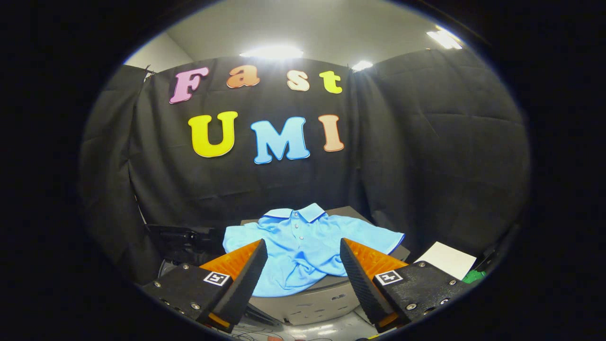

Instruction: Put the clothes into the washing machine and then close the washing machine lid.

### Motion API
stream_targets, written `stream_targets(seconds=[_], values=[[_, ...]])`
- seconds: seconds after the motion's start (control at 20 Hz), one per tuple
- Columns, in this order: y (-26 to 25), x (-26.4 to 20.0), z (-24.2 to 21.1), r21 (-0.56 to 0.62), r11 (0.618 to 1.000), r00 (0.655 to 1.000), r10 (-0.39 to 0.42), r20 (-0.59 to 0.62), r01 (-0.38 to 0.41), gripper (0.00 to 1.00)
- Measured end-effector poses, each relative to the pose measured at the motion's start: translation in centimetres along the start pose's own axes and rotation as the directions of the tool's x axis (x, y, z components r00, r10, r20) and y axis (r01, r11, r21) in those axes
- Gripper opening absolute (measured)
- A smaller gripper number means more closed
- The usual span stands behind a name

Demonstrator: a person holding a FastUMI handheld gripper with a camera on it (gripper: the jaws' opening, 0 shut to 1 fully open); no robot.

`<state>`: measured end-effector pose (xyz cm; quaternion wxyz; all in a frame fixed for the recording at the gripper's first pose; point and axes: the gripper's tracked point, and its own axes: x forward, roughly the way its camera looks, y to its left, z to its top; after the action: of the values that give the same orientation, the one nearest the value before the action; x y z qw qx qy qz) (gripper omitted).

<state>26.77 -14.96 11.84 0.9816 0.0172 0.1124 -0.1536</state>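
Blue polo shirt [303, 246] lies rumpled, collar up, lower centre on washer [312, 298] — gripper [303, 251] spread wide, holding nothing.

shirt [303, 246] on washing machine [312, 298], beyond fingers [246, 279]

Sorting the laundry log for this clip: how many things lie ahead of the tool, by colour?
Blue: 1, polo shirt, spread on the grey machine, beyond the open tool
Grey: 1, machine
White: 1, sheet beside it
Total: 3
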Motion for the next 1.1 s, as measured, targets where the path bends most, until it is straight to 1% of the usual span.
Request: stream_targets(seconds=[0.25,0.35,0.6,0.75,0.95,1.1], values=[[0.1,6.1,-2.5,-0.029,0.999,0.99,0.04,-0.135,-0.044,0.96],[0.0,8.1,-3.0,-0.038,0.998,0.984,0.045,-0.172,-0.052,0.95],[0.0,12.6,-4.4,-0.015,0.997,0.966,0.071,-0.25,-0.077,0.95],[-0.2,14.7,-5.8,-0.007,0.996,0.946,0.081,-0.313,-0.087,0.95],[0.5,16.0,-7.4,0.085,0.99,0.919,0.139,-0.369,-0.116,0.95],[0.8,16.1,-8.2,0.071,0.989,0.901,0.15,-0.408,-0.132,0.95]])
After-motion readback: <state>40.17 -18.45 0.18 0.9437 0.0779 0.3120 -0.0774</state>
